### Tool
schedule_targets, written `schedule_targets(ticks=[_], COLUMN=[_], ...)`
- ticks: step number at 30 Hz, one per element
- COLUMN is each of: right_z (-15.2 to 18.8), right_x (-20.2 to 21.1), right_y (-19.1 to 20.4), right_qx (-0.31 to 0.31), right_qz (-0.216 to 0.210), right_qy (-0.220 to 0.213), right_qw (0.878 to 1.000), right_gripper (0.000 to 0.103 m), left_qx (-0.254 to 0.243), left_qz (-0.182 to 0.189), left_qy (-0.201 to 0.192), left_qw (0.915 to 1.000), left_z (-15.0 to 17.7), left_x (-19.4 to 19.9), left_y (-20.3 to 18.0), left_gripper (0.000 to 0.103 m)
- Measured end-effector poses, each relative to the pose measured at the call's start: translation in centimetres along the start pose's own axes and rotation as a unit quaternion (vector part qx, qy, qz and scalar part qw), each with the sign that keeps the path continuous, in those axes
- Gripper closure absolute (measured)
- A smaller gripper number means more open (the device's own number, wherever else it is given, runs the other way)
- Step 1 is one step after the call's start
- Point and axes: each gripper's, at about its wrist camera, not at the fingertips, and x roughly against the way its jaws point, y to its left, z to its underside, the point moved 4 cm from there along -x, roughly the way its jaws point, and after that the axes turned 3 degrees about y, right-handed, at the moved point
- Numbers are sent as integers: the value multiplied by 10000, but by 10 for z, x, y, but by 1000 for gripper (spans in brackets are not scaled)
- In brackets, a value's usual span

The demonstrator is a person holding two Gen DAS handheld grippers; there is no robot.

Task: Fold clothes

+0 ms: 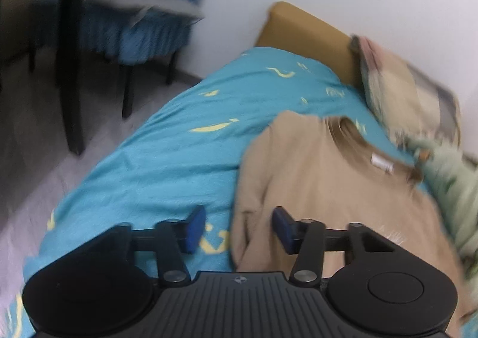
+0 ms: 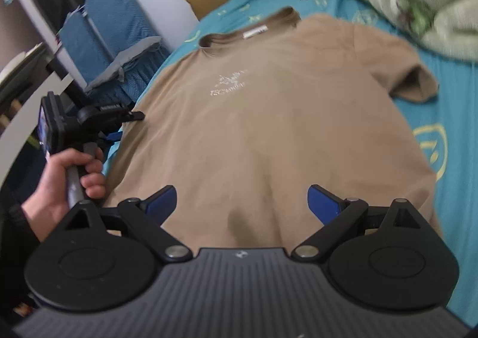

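Both pairs of blue fingers stand spread apart and empty: the left gripper [image 1: 238, 229] over the left edge of the tan T-shirt [image 2: 269, 128], the right gripper [image 2: 242, 202] above its lower hem. That shirt lies flat, front up, on the teal bedsheet [image 1: 155, 158]. Its near hem is hidden behind the right gripper's body. White chest print [image 2: 228, 84] and neck label [image 2: 254, 32] are too blurred to read. Beyond the shirt's collar, a pillow [image 1: 409, 90] smears with motion.
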Motion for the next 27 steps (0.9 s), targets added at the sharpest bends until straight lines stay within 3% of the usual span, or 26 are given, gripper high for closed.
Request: schedule_targets(ticks=[1,2,3,5,8,11,14,15,17,20,22,24,27], right_z=[-1,-1,-2,-2,-2,-2,-2,-2,-2,-2,-2,-2,-1], right_x=[-1,-2,-3,-3,-1,0,1,1,2,3,3,4,1], right_y=[-1,-2,-3,-4,-7,-11,-15,-16,-18,-22,-24,-27,-27], right_qx=[-50,-100,-145,-179,-237,-279,-322,-336,-364,-406,-435,-462,-489], right_qz=[2,4,9,43,64,91,117,126,144,171,189,205,200], right_qy=[8,16,20,-11,-19,-18,-16,-15,-14,-12,-11,-7,46], right_qw=[10000,9999,9999,9998,9997,9996,9994,9994,9992,9990,9989,9987,9986], right_gripper=[7,7,7,7,7,7,7,7,7,7,7,7,7], left_qx=[-299,-643,-985,-1754,-3048,-4380,-4802,-4827,-4671,-4012,-3597,-3055,-2096], left_qz=[-87,-308,-527,-911,-1222,-1127,-643,-558,-454,-91,281,651,1045], left_qy=[-50,-111,-173,-420,-878,-1064,-699,-584,-480,-284,-143,-77,-53], left_qw=[9995,9974,9936,9794,9404,8855,8720,8721,8817,9155,9325,9499,9722], left_z=[0,1,2,6,24,63,94,100,106,96,84,70,48], left_x=[-3,-2,-2,3,15,18,12,8,-1,-1,6,19,36], left_y=[-8,-20,-32,-61,-115,-170,-203,-208,-206,-195,-187,-170,-137], left_gripper=[84,92,97,99,100,100,100,100,99,98,81,72,66])
